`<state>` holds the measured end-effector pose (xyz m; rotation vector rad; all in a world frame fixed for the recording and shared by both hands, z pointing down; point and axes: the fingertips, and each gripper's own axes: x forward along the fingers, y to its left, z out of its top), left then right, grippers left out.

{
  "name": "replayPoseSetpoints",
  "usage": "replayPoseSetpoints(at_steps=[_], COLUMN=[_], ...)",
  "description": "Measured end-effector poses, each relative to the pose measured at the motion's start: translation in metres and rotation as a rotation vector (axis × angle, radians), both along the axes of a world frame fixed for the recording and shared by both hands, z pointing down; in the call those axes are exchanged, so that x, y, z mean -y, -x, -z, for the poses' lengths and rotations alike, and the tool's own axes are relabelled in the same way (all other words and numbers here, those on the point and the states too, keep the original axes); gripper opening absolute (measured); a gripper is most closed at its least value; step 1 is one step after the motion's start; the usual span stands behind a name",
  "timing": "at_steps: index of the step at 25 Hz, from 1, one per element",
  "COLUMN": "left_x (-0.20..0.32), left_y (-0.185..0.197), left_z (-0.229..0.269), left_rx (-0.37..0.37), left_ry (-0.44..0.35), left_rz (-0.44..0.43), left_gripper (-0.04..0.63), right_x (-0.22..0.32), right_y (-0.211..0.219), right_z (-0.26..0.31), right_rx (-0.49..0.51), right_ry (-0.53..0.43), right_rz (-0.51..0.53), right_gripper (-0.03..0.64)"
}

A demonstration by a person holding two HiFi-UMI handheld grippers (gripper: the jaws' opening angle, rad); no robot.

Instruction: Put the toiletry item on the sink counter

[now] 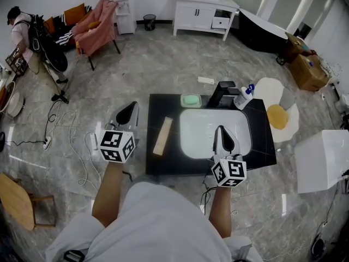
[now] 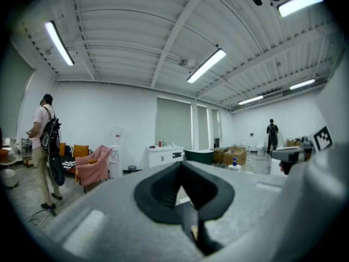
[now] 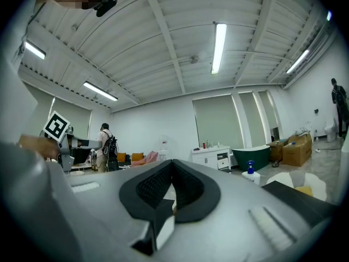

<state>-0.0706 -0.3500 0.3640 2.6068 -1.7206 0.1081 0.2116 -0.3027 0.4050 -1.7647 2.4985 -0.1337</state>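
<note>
Black counter (image 1: pixel 262 141) is being occupied by the tan toiletry item (image 1: pixel 163 136), left of the white basin (image 1: pixel 215 132). Left gripper (image 1: pixel 131 105), beside the counter, and right gripper (image 1: pixel 220 130), over the basin, are being held with jaws closed on nothing. Placement is judged complete; withdrawal is being called for next.

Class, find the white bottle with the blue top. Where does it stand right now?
In the head view the bottle stands at the back right of the dark counter, just right of the black faucet and behind the white basin.
</note>
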Motion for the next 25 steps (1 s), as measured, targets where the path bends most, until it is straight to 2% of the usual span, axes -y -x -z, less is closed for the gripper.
replayPoseSetpoints(at_steps=[11, 25], left_x=[-0.011, -0.020], left_y=[-0.006, -0.009], left_z=[0.015, 0.019], left_rx=[-0.001, -0.012], left_ry=[-0.039, -0.052], left_rz=[-0.017, -0.030], left_gripper=[-0.003, -0.003], right_x=[-0.006, -0.012], right_y=[-0.012, -0.014], right_z=[0.002, 0.007], right_rx=[-0.013, -0.021], right_ry=[0.000, -0.012], right_rz=[-0.023, -0.020], right_gripper=[0.003, 0.003])
